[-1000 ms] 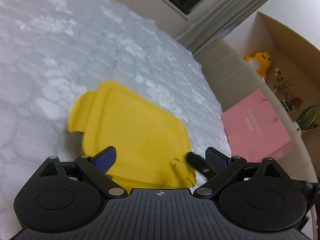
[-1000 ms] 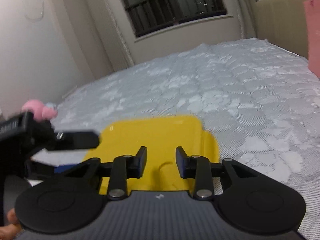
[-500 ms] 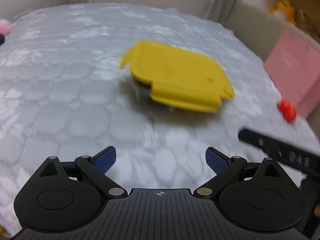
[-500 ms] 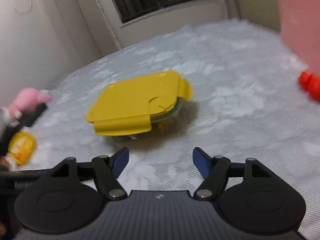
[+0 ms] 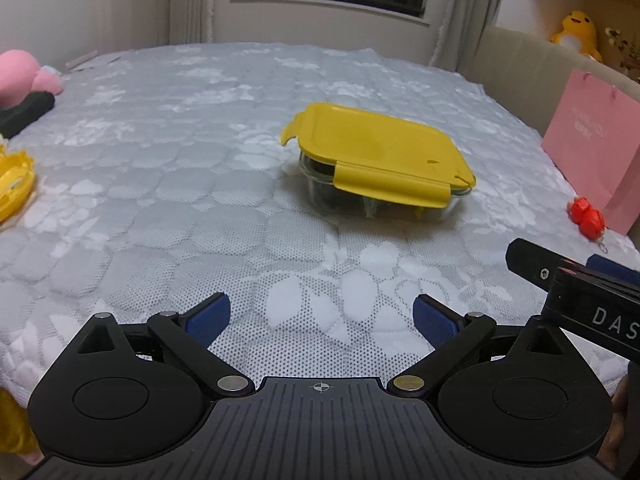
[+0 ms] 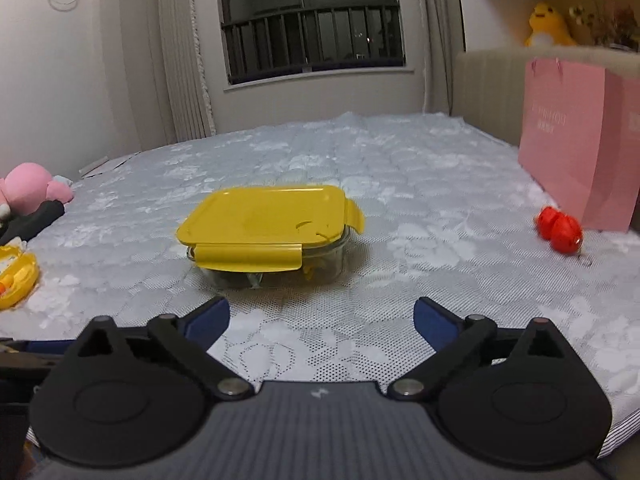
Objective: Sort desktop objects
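A glass food container with a yellow lid [image 5: 380, 152] [image 6: 264, 224] sits closed in the middle of the white patterned mattress [image 5: 160, 184] [image 6: 440, 184]. Dark items show through its glass wall. My left gripper [image 5: 322, 316] is open, well short of the container, with nothing between its blue pads. My right gripper [image 6: 320, 318] is open too, held back near the front edge and facing the container's front flap. The right gripper's body shows at the right edge of the left wrist view.
A small red toy [image 5: 587, 217] [image 6: 559, 229] lies beside a pink paper bag [image 5: 596, 144] [image 6: 580, 136] at the right. At the left are a pink plush [image 5: 20, 76] [image 6: 34, 188] and a yellow object [image 5: 12, 182] [image 6: 16, 280]. A yellow plush [image 6: 546, 24] sits behind the headboard.
Both grippers have pulled back and away from the container, which now sits lidded on the mattress. The right gripper went from nearly shut over the lid to wide open.
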`<state>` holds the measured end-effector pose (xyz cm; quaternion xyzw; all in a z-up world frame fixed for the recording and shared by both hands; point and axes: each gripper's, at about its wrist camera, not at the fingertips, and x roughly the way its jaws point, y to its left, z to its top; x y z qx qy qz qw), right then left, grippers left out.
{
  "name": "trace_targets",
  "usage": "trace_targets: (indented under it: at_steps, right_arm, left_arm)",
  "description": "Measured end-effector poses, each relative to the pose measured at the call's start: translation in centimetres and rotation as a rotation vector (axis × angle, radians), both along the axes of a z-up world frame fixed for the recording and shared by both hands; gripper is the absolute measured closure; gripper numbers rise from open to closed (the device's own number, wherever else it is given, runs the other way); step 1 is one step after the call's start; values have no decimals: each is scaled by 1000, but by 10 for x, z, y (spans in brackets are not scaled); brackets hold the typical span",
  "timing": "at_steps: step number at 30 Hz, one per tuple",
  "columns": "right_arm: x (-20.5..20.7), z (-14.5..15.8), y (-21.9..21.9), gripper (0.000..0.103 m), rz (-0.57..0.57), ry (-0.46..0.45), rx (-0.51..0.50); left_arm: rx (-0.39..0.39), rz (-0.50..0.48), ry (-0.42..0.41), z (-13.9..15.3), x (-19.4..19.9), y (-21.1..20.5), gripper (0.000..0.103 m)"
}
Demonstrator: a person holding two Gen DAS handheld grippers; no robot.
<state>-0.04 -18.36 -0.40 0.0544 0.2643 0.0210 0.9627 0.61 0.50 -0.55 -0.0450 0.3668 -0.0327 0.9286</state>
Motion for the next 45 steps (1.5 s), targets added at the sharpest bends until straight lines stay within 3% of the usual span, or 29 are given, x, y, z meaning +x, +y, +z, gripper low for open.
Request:
trace_targets:
  at_steps: [5,11,22,26,37,45]
  right_arm:
    - [-2,1,-1,3,4,-5,6]
    - [0,-3,-4,3,-5,0,10]
    - [6,-8,-5,3,2,26,25]
    - [8,-10,-6,3,4,33,32]
    - [13,-10,-6,2,5,35,27]
    - [20,-23,-10,2,-10,90,29]
  left_arm:
    - [-46,16,15,-3,-3,4,2]
    - [-40,48,11,-4,-1,9,2]
    - [33,7,15,-8,2,-4,1]
    - [19,3,13,-9,4,-3,1]
    - [69,21,-3,-3,10,-5,1]
    - [73,32,23,-12,16,0,1]
